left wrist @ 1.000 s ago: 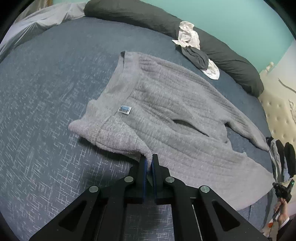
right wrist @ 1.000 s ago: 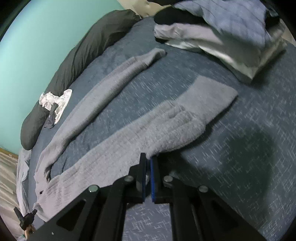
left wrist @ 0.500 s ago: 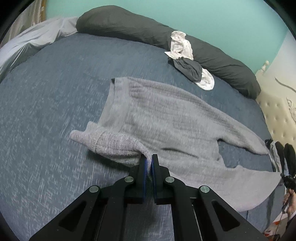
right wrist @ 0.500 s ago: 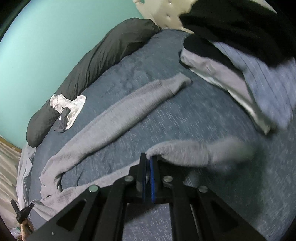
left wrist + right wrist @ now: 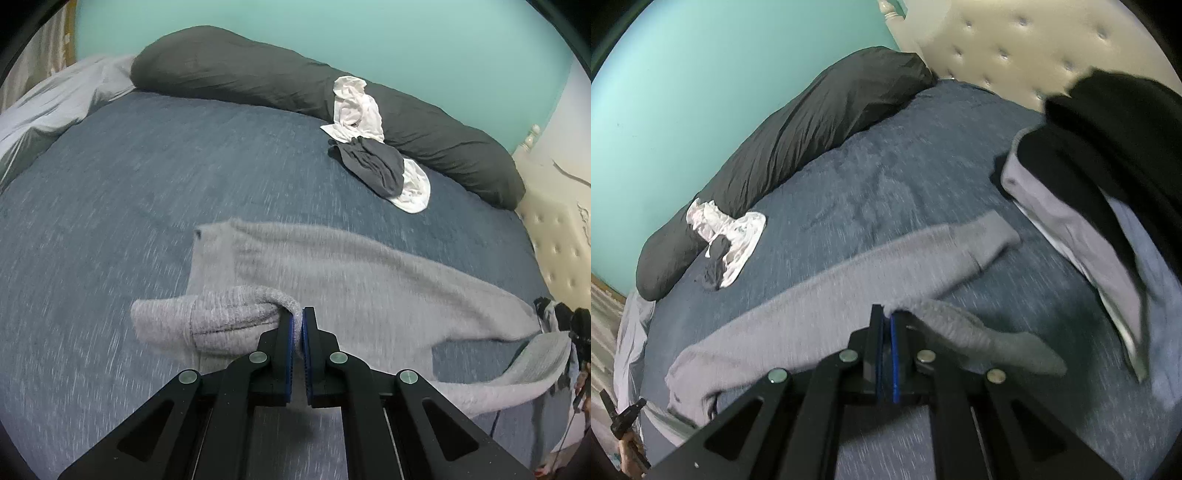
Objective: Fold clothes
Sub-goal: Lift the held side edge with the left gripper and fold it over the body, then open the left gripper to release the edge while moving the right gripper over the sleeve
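Lying across the middle of the blue bed [image 5: 110,192], the grey sweater [image 5: 351,273] is lifted at two places. The left gripper [image 5: 298,317] is pressed together on its ribbed hem, which is folded over the body. The right gripper [image 5: 886,314] pinches one sleeve, whose cuff hangs loose; the other sleeve [image 5: 979,236] stretches flat toward the headboard corner. Behind, a long dark pillow [image 5: 229,70] follows the far edge, with white and dark clothes [image 5: 373,147] against it. A pile of clothes [image 5: 1108,177] sits beside the tufted headboard [image 5: 1015,44].
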### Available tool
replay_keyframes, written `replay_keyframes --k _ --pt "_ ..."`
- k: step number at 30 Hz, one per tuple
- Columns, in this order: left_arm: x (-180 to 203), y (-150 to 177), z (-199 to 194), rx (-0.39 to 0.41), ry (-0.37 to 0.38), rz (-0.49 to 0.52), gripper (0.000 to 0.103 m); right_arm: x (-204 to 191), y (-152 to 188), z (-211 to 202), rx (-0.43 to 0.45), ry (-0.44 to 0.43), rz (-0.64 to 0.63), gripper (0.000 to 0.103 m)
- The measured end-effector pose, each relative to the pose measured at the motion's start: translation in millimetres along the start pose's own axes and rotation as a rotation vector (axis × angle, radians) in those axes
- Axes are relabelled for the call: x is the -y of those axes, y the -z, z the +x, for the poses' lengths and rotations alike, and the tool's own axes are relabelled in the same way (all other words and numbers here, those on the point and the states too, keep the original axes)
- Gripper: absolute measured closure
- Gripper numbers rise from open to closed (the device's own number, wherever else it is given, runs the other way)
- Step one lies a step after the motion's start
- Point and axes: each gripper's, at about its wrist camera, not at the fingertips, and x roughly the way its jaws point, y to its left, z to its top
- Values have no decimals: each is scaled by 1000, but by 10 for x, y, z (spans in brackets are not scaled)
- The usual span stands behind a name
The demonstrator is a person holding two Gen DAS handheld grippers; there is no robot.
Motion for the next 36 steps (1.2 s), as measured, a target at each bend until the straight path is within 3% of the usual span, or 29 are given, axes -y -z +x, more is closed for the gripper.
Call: replay_keyframes --k 9,15,22,25,27,28,29,30,31,36 --pt "66 -647 559 -12 -13 -7 99 -191 -571 665 -11 76 -47 100" --pt "151 -1041 1059 -39 -33 4 99 -211 -763 1158 -54 143 -64 100" --pt "147 -1122 1698 -105 -67 -3 97 -172 -758 1751 -130 196 -63 100" --pt "107 -1066 1796 -126 -41 -18 95 -117 -694 1900 -147 189 -37 98" --pt "73 -1041 1792 -126 -27 -22 86 -78 -657 1934 -144 177 -19 96" --pt "49 -1045 1731 -111 -27 -19 83 -63 -650 1893 -122 159 -18 91" --pt "4 -1055 1649 -93 -22 -25 70 -54 -660 1851 -104 145 -13 76" --pt "-54 -1070 1554 -74 -14 -38 59 -45 -670 1809 -86 131 -8 68" --pt "-111 -1085 1459 -55 -5 -51 58 -6 -681 1737 -65 118 6 58" --pt "-361 -893 989 -14 12 -75 56 114 -612 1388 15 28 46 54"
